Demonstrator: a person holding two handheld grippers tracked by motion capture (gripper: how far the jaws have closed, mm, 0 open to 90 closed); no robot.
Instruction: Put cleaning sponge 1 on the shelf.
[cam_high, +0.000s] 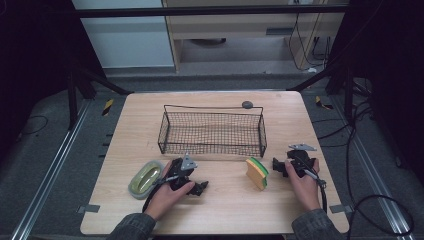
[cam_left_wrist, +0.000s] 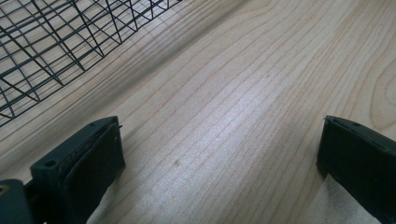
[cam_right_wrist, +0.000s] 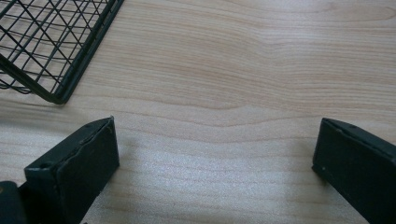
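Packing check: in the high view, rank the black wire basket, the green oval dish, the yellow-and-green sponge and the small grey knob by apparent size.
1. Black wire basket, by far the largest.
2. Green oval dish.
3. Yellow-and-green sponge, close to the dish.
4. Small grey knob, the smallest.

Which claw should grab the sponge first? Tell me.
Right. The right claw rests on the table just beside the sponge, jaws open and empty. The left claw is also open, but it lies farther off, next to the green dish.
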